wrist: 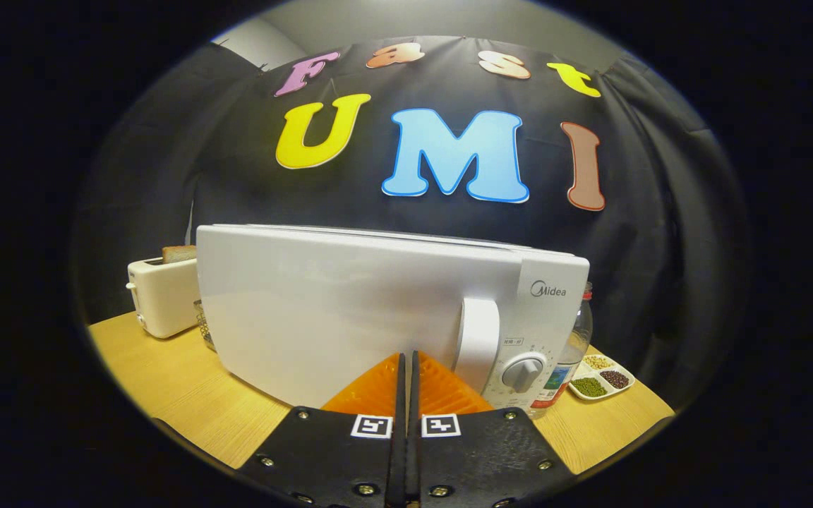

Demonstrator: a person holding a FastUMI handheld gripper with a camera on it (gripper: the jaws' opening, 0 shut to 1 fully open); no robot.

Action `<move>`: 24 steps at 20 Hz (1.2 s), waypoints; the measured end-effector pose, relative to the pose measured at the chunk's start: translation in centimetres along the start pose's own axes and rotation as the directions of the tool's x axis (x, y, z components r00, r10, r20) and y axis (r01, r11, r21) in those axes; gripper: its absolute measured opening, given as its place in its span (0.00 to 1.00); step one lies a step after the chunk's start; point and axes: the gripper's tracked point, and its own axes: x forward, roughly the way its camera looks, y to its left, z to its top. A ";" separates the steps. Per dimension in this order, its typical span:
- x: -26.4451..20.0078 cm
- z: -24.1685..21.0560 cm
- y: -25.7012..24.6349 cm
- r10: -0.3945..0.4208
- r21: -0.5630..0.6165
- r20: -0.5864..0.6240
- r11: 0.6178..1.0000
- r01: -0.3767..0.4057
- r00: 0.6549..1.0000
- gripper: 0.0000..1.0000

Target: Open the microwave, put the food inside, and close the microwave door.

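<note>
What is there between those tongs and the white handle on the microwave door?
Nothing visible. The tongs, fingers together and holding nothing, point at the closed door of the white box-shaped microwave. Its white curved handle lies just ahead of the fingertips, to one side, with no object between.

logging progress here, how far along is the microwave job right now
Nothing looks done yet: the microwave door is shut. In hand: the gripper, fingers closed together on nothing, points at the door front just beside the handle. Left: opening the door, putting food inside, closing it. I can't tell which item is the food.
</note>
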 end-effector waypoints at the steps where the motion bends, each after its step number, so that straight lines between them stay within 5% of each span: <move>1: 0.6 -0.1 0.0 0.003 0.015 -0.004 1.000 -0.003 1.000 0.01; 6: 2.1 -1.0 -0.8 -0.078 0.022 -0.017 0.997 0.078 0.997 0.02; 13: 1.4 -0.5 -0.5 -0.044 0.076 -0.046 0.996 0.047 0.998 0.04; 16: -0.8 0.8 -0.2 0.001 0.141 -0.046 0.990 0.005 0.999 0.04; 24: -9.3 2.0 0.6 0.013 0.022 0.029 1.000 -0.014 0.999 0.04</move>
